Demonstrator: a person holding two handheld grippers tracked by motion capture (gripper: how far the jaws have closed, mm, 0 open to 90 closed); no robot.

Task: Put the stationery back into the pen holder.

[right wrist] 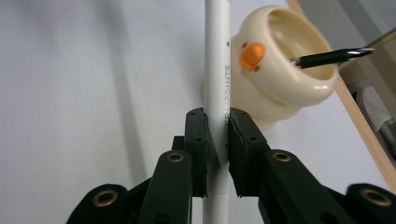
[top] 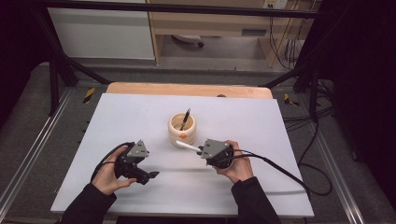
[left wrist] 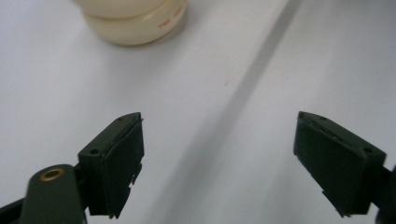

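Left gripper [top: 150, 176] low, jaws wide apart; right gripper [top: 200, 150] with jaws clamped, each in a hand.

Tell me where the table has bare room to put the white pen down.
Bare table lies left of the cup to the left edge, and right of it to the right edge. The near strip between the forearms is free. It is crowded just before the cup, where the right gripper holds the white pen.
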